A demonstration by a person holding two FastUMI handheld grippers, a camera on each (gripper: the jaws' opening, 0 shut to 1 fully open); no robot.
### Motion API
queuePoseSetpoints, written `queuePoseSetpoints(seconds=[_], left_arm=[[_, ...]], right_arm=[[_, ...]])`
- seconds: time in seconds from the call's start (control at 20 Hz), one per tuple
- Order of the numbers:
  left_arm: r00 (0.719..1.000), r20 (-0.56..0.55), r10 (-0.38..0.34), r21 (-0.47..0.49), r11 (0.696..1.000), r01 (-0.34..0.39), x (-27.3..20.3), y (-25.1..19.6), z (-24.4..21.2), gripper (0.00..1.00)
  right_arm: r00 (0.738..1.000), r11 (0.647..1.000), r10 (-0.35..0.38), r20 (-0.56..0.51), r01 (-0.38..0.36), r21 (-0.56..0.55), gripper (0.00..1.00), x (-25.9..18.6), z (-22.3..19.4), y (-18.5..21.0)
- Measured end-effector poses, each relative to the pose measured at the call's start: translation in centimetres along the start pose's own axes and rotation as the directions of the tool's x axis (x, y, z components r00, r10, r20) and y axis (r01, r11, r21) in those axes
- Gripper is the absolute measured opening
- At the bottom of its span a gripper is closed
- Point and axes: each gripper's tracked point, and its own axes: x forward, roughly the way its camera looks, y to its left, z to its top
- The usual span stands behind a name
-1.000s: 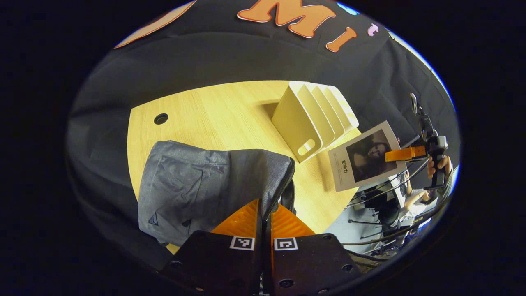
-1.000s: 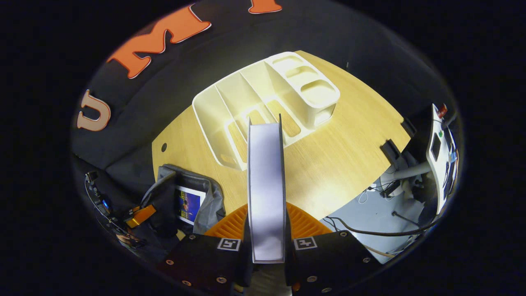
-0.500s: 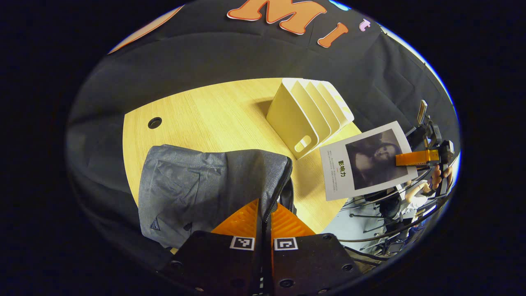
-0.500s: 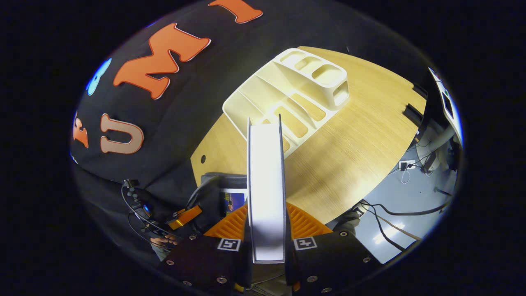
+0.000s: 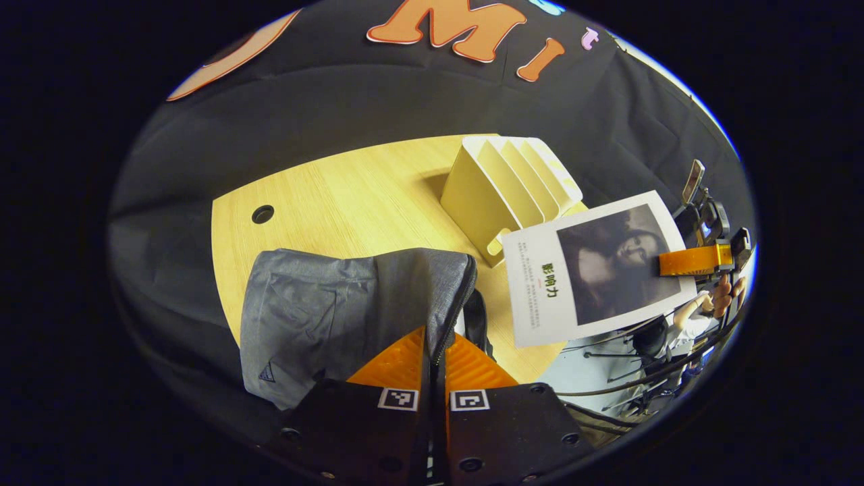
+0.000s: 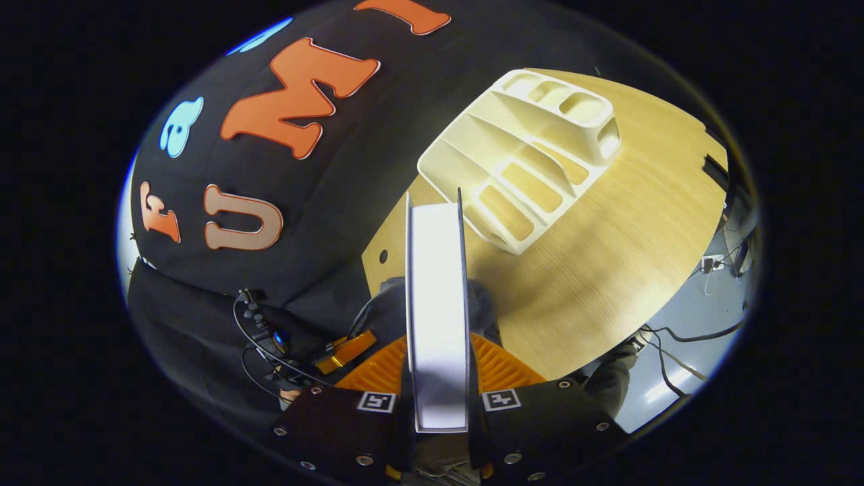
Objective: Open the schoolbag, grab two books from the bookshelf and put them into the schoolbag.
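— Grey woven fabric? The left gripper [image 5: 433, 351] is clenched on the schoolbag's [image 5: 351, 304] zipped rim, on the wooden table [image 5: 351, 196].

— And the right gripper [image 6: 437, 364] clamps a thin white book [image 6: 437, 310] edge-on above it; the ribbed cream bookshelf [image 6: 533, 155] stands beyond.

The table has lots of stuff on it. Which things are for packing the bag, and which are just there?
For the job:
schoolbag
book
bookshelf
left gripper
right gripper

Just there:
cables
table
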Motion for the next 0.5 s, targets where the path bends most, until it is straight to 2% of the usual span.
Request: queuePoseSetpoints(seconds=[0.35, 0.5], left_arm=[[0.999, 0.032, 0.007, -0.036, 0.999, -0.006, -0.8, 0.6, 0.7, 0.04], [0.999, 0.049, 0.0, -0.034, 0.999, 0.002, -0.9, 0.6, 1.0, 0.04]], right_arm=[[0.995, 0.997, 0.073, -0.072, -0.072, 0.014, 0.32, 6.4, -3.6, 1.8], [0.988, 0.991, 0.13, -0.078, -0.128, 0.035, 0.32, 8.8, -4.4, 3.4]])
